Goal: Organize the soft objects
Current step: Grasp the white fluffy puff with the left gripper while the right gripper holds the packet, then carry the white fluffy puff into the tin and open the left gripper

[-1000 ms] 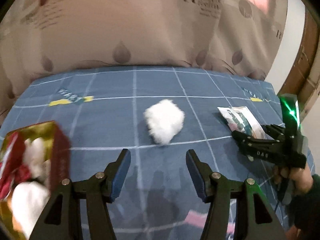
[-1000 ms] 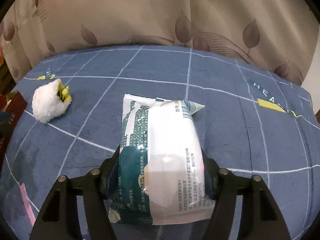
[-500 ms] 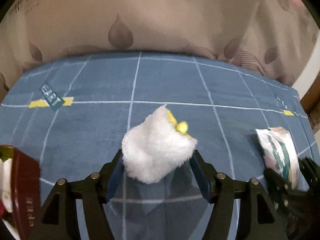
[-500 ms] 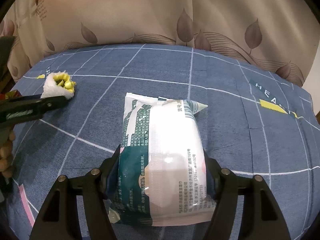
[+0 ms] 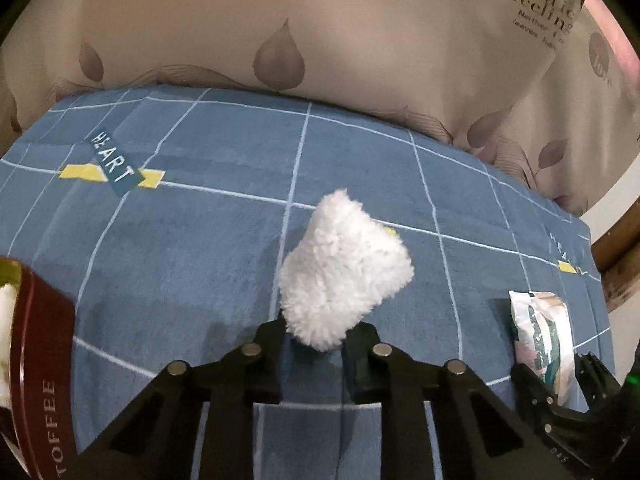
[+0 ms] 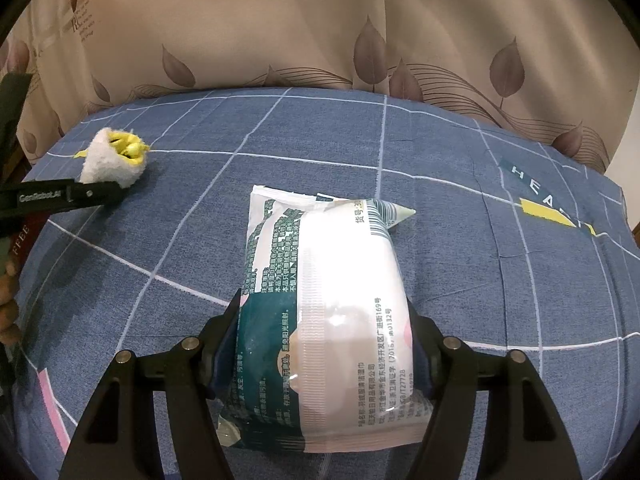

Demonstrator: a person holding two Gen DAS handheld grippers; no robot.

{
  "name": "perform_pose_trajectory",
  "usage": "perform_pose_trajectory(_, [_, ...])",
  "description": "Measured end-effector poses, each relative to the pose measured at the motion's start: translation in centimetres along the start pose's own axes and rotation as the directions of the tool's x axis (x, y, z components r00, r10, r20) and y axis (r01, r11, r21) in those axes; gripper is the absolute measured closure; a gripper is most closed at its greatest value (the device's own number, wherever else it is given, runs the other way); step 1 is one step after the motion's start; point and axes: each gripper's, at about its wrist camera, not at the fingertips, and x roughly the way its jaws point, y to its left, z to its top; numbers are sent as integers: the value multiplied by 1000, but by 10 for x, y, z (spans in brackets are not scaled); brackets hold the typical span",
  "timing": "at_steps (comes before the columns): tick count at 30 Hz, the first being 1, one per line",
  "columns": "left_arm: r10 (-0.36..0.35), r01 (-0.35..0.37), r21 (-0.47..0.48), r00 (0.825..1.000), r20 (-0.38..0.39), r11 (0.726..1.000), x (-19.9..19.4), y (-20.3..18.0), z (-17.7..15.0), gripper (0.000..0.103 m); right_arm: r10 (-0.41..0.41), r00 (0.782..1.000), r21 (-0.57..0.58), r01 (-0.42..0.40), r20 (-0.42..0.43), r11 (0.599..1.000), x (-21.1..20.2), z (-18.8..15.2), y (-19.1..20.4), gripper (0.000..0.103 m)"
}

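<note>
My left gripper (image 5: pixel 316 344) is shut on a white fluffy plush toy (image 5: pixel 344 272) and holds it above the blue checked bedspread (image 5: pixel 180 248). The toy shows yellow parts in the right wrist view (image 6: pixel 114 158), where the left gripper (image 6: pixel 96 194) is at the far left. My right gripper (image 6: pixel 324 344) is shut on a green and white pack of wet wipes (image 6: pixel 320 300), which lies on the bedspread (image 6: pixel 500 280). The pack also shows at the right of the left wrist view (image 5: pixel 544 340), with the right gripper (image 5: pixel 560 392) on it.
A dark red toffee tin (image 5: pixel 36 380) with white plush things inside stands at the left edge of the left wrist view. A beige leaf-print curtain (image 6: pixel 320 28) hangs behind the bed. A wooden frame (image 5: pixel 616 256) is at the far right.
My left gripper moved forward to the plush toy, closed on it and raised it off the bedspread. My right gripper stays on the wipes pack.
</note>
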Motion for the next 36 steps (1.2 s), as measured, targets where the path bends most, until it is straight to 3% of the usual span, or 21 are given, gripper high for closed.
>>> perform_pose_trajectory(16, [12,-21,156,998,57,988,-67,-32,-41,85,0,1000,1,0,-1,1000,0,0,0,37])
perform_pose_trajectory(36, [16,-29,186,997,71,982,-134,-10,-65,85,-3,1000,1,3,-1,1000,0,-1,0,37])
